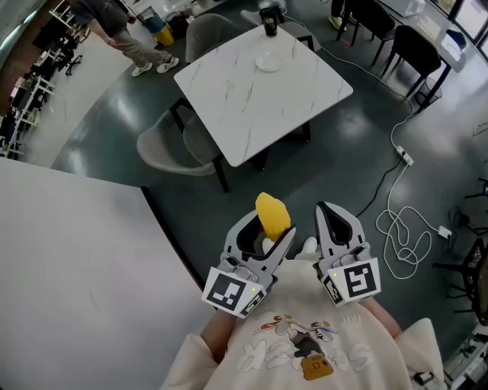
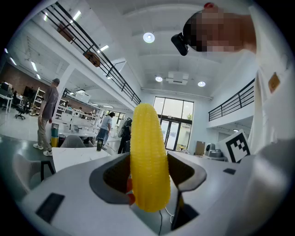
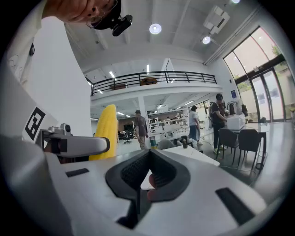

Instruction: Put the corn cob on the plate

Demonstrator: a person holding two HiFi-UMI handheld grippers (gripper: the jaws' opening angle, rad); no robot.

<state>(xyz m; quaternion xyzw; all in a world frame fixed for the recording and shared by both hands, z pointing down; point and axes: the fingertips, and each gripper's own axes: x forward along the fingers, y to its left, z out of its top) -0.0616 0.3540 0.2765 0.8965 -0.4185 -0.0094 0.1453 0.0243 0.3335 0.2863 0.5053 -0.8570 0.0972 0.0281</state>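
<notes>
A yellow corn cob (image 1: 272, 215) stands upright between the jaws of my left gripper (image 1: 267, 234), which is shut on it close to the person's chest. In the left gripper view the corn cob (image 2: 147, 156) fills the gap of the left gripper (image 2: 148, 171), tip upward. My right gripper (image 1: 328, 212) hangs beside it on the right, jaws together and empty; the right gripper (image 3: 148, 156) shows nothing between its jaws. A small clear plate (image 1: 268, 61) lies at the far side of the white marble table (image 1: 252, 107), well ahead of both grippers.
A dark cup (image 1: 268, 21) stands at the table's far corner. Grey chairs (image 1: 164, 145) sit around the table. A white cable (image 1: 400, 228) loops over the dark floor at right. A big white surface (image 1: 69, 266) lies at left. People stand in the background.
</notes>
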